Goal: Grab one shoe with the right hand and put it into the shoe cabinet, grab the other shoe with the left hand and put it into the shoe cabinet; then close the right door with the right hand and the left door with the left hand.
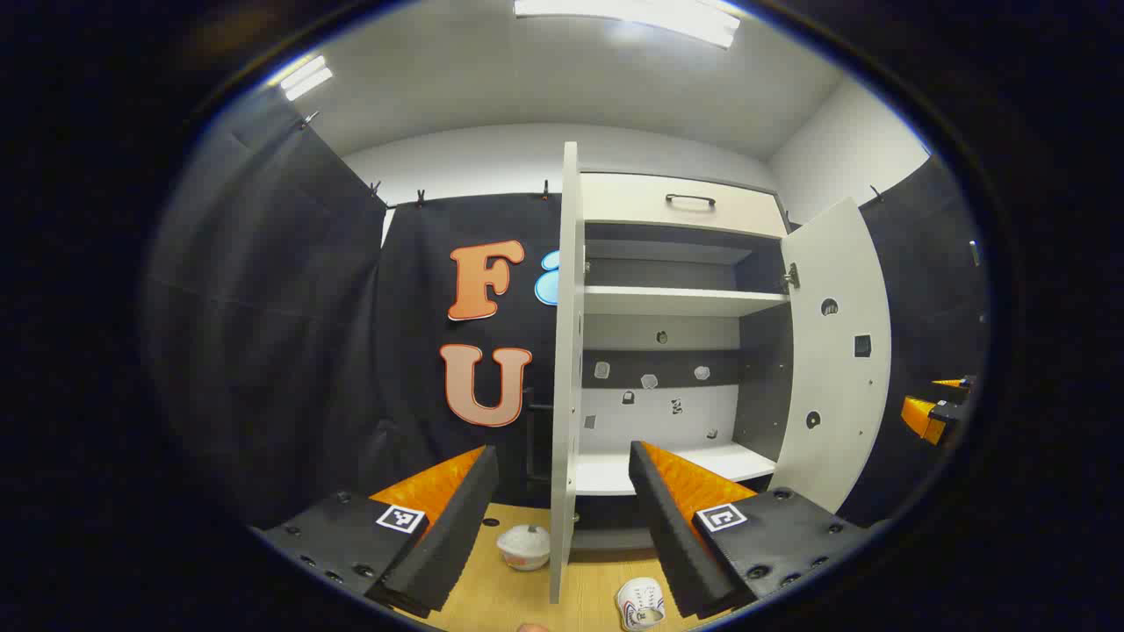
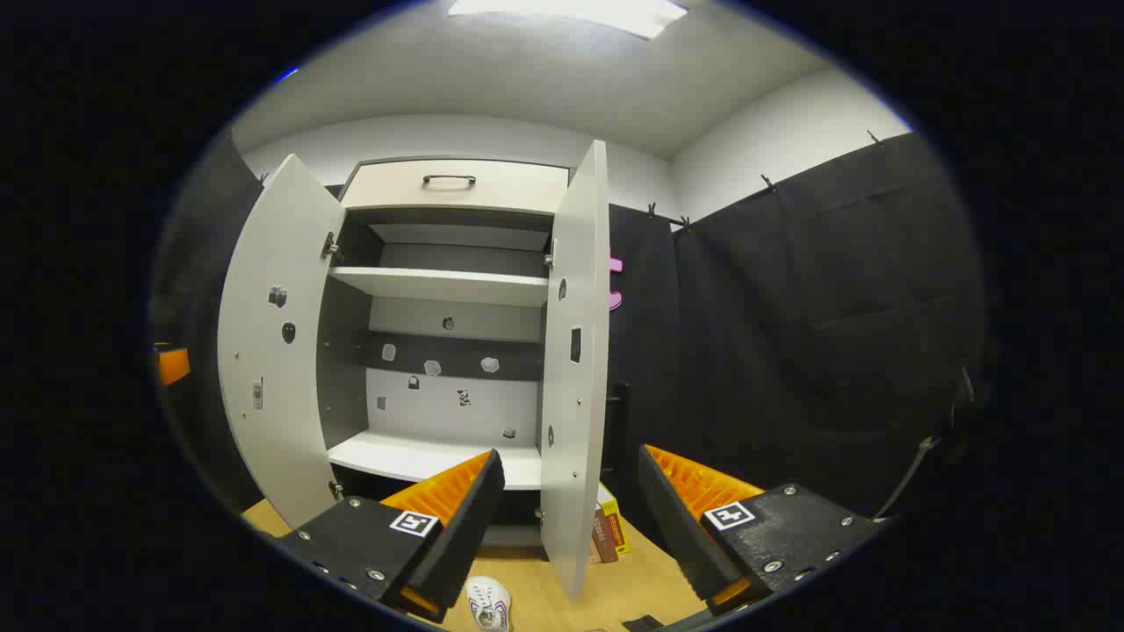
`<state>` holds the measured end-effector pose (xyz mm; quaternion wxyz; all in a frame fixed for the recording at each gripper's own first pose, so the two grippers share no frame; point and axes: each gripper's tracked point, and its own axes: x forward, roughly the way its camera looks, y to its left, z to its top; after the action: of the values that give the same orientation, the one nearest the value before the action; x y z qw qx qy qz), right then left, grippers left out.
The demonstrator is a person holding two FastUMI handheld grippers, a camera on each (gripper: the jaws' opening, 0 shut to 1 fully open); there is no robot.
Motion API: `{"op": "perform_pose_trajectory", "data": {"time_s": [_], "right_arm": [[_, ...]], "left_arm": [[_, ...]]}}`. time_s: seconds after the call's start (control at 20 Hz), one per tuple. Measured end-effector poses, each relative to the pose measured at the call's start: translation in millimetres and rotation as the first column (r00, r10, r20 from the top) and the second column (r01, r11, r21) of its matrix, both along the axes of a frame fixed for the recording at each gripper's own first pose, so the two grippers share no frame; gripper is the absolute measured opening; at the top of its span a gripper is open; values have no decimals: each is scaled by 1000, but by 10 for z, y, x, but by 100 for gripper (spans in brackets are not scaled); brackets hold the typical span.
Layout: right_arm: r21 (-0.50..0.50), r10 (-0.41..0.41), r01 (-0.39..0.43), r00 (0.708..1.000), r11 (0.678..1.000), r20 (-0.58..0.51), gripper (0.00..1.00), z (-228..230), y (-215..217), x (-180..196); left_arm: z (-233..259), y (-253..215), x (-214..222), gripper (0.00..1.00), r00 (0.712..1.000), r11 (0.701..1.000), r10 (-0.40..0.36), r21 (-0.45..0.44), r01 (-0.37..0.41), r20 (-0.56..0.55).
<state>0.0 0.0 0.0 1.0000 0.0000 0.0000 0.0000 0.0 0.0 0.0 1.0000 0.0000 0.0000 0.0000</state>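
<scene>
Both tools, left tool point(image 1: 562, 518) and right tool point(image 2: 571, 527), gape empty | white sneaker point(image 2: 489, 604) on floor beside the white cabinet's open right door point(image 2: 575, 369) | you risk bumping it.

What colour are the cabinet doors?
Plain white. The cabinet doors stand open, clearest in the right gripper view.

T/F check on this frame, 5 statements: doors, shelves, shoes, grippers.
1. Both cabinet doors, left door and right door, stand open. True.
2. A shoe sits on the lower shelf. False: it is bare; one shoe lies on the floor in front of the cabinet.
3. The left gripper is shut on a shoe. False: its jaws are open, holding nothing.
4. The right gripper is open. True.
5. The top drawer is pulled out. False: it looks closed.
</scene>
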Motion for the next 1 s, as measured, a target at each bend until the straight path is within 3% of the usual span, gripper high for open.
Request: {"op": "perform_pose_trajectory", "data": {"time_s": [0.7,1.0], "right_arm": [[0,-5,5,1000,1000,-3,94,-19,30,26],[18,28,-27,999,999,-32,94,-325,231,97]], "left_arm": [[18,-13,-18,96,1000,1000,-14,11,14,3],[-38,19,-9,96,1000,1000,-5,5,5,-7]]}}
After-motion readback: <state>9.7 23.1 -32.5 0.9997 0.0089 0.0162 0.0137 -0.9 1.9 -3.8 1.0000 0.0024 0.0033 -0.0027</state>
